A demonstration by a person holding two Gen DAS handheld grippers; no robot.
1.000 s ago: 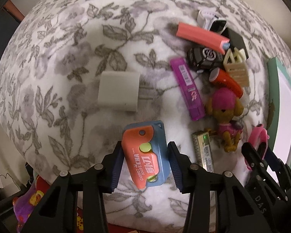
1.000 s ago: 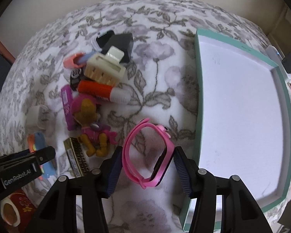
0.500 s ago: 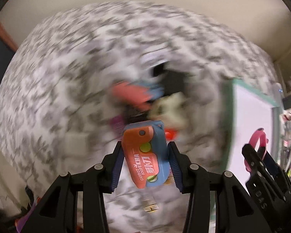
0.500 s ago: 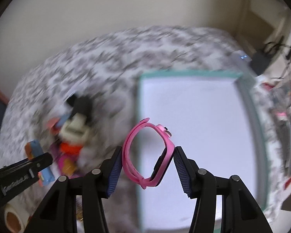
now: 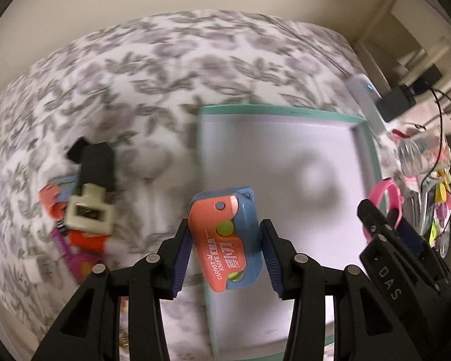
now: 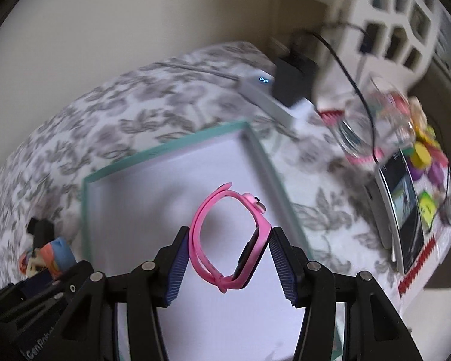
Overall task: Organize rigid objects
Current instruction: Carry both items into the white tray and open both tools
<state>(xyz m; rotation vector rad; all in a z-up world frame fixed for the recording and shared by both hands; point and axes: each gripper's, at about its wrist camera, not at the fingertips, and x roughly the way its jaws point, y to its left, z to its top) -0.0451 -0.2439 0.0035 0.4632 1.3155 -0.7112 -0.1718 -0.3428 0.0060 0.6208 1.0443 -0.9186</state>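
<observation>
Gripping carrot knife toy [image 5: 224,239] in left tool [image 5: 224,257], long axis along fingers.

Two wrist fisheyes, steeply downward, high above shared teal-rimmed tray [image 5: 364,150] [image 6: 165,150] on floral cloth [image 5: 135,69].

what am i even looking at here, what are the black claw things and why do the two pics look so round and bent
No robot here: a person holds a two-finger gripper in each hand, and each gripper has a fisheye camera looking along its fingers, which bends the view.

One picture is from the left gripper. It is clamped on an orange and blue toy carrot knife. The other is from the right gripper, clamped on a pink wristband, which looks like a watch.

Both hang over a shallow teal-rimmed tray with a white floor, lying on a floral cloth. To the tray's left sits a blurred pile of small toys. At the far right is more clutter, too blurred to name.
</observation>
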